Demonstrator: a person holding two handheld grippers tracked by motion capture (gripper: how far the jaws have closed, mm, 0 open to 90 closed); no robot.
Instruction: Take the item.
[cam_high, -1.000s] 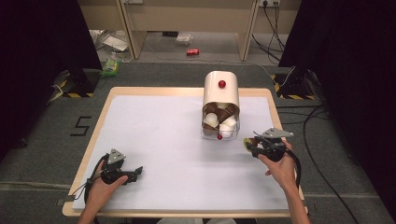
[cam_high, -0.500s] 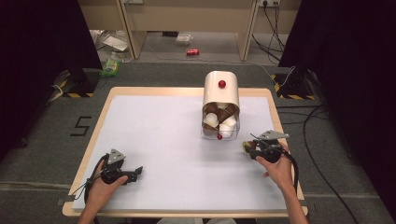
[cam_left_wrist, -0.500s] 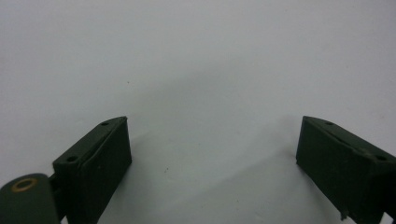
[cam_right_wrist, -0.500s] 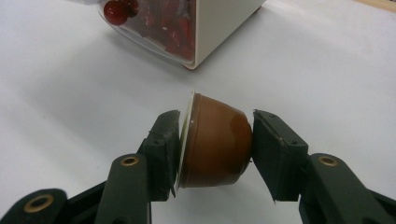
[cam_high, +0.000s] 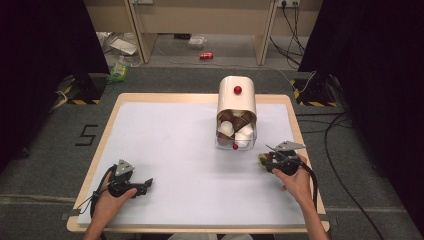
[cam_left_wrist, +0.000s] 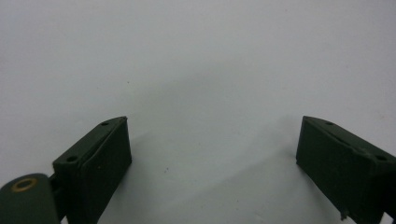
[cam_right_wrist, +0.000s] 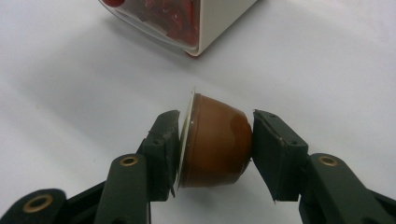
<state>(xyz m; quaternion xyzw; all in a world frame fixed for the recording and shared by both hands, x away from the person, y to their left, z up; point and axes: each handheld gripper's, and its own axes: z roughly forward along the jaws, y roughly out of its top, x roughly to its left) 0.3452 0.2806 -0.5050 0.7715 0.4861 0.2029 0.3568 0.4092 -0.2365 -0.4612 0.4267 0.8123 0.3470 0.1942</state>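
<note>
A brown capsule (cam_right_wrist: 215, 140) with a pale foil lid lies sideways between the jaws of my right gripper (cam_right_wrist: 215, 149), which is shut on it, one pad on the lid and one on the base. From above, that gripper (cam_high: 267, 161) sits at the table's right side, just below and to the right of the cream capsule dispenser (cam_high: 237, 100). The dispenser has a red knob (cam_high: 237, 90) and a clear front bin with brown and white capsules (cam_high: 235, 129). My left gripper (cam_high: 145, 185) rests near the front left, jaws wide open (cam_left_wrist: 212, 154) over bare white surface.
The white table top (cam_high: 175, 150) has a wooden rim (cam_high: 102, 130). Cables run along the floor on the right (cam_high: 345, 150). A red can (cam_high: 206, 55) and litter lie on the floor beyond the table. Dark curtains stand on both sides.
The right hand has drifted slightly with the capsule in its grip. The left gripper has stayed put.
</note>
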